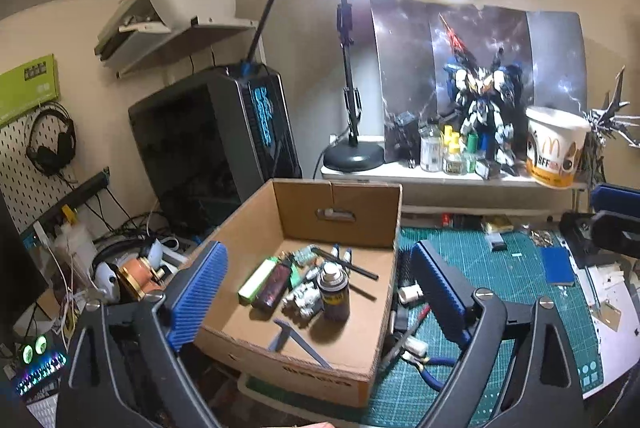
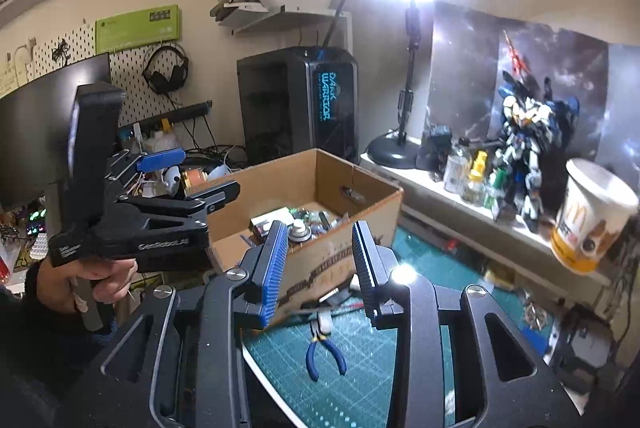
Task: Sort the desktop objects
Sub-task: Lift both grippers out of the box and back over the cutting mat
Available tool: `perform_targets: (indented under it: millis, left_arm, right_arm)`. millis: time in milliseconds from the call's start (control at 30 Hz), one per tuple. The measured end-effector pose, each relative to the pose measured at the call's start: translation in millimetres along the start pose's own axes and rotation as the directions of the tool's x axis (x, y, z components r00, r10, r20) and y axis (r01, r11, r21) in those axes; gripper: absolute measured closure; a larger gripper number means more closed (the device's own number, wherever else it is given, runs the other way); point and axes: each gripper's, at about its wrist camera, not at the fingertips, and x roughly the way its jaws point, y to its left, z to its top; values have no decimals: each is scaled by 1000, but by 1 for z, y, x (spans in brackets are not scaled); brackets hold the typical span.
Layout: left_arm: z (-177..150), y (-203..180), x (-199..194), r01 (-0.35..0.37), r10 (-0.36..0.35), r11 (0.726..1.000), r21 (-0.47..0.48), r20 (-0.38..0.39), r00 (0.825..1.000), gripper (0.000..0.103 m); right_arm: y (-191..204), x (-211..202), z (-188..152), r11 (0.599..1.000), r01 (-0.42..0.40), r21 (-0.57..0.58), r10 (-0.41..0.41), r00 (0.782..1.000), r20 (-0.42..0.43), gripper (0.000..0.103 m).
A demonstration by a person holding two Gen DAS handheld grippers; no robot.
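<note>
An open cardboard box (image 1: 340,192) sits on the green cutting mat (image 1: 500,280). In it lie a spray can (image 1: 334,288), a green lighter-like stick (image 1: 258,280), a dark bottle (image 1: 276,286), a small white figure (image 1: 304,302), a black rod (image 1: 346,264) and a grey-blue angled piece (image 1: 288,338). My left gripper (image 1: 319,248) hangs over the box, jaws wide open and empty; in the right wrist view a hand holds the left gripper (image 2: 208,170) beside the box (image 2: 280,166). My right gripper (image 2: 320,228) is open by a narrow gap, empty, in front of the box. Blue-handled pliers (image 2: 324,352) lie on the mat below it.
A bright desk lamp (image 1: 352,152), a PC tower (image 1: 224,148), a robot model (image 1: 484,116), small bottles (image 1: 444,148) and a paper cup (image 1: 554,148) stand behind the box. White connectors (image 1: 410,294) and a blue card (image 1: 556,266) lie on the mat. Clutter and cables fill the left side.
</note>
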Motion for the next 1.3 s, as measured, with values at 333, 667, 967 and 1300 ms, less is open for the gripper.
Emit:
perform_targets:
  millis: [333,667,967,1300]
  left_arm:
    - [-34,-12,16,19,-18,1000,9,-91,996,8]
    - [-47,-23,16,44,-41,999,23,-112,993,8]
    - [-48,-23,19,34,-31,999,24,-117,993,8]
    - [-51,-29,21,35,-30,998,44,-125,992,8]
  right_arm:
    - [3,-19,-39,999,22,37,-20,998,-56,71]
    - [-12,-20,-60,993,80,81,-71,991,-111,70]
    - [-25,-21,-62,988,119,97,-107,986,-128,70]
    - [-28,-20,-64,988,127,92,-114,984,-136,69]
